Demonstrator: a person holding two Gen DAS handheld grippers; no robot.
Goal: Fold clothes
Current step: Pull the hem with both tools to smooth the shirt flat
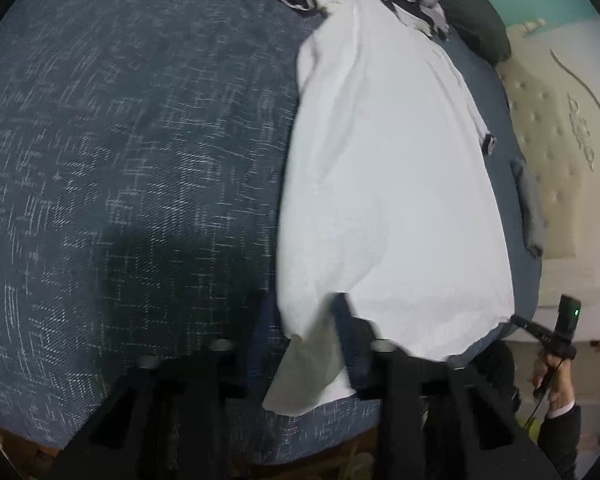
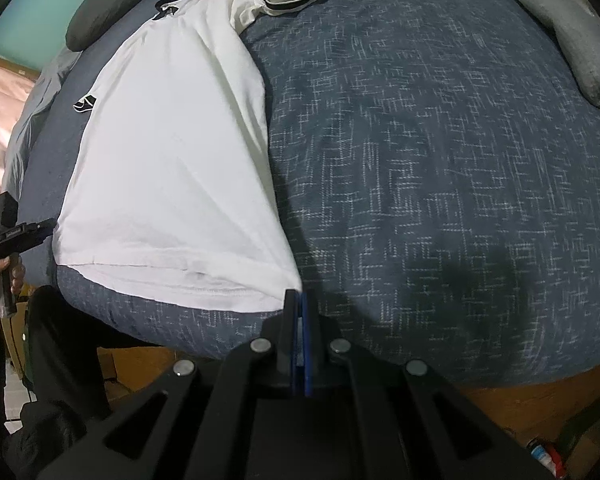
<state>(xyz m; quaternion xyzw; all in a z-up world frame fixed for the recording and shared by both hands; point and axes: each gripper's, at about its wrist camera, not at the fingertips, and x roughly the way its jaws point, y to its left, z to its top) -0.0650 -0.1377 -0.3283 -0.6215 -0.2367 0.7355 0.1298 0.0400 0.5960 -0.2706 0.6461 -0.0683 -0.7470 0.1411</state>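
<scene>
Two corners of the white shirt's (image 1: 388, 184) hem sit in my grippers near the bottom of each frame: the left gripper (image 1: 306, 320) stands narrow with cloth between its fingers, the right gripper (image 2: 298, 300) is clamped tight on the other corner. I reckon the left bite is shallow, so lifting could let the hem slip out and skew the fold. The bed (image 2: 440, 160) lies bare toward the right wrist frame's right, while its edge runs just below my fingers.
</scene>
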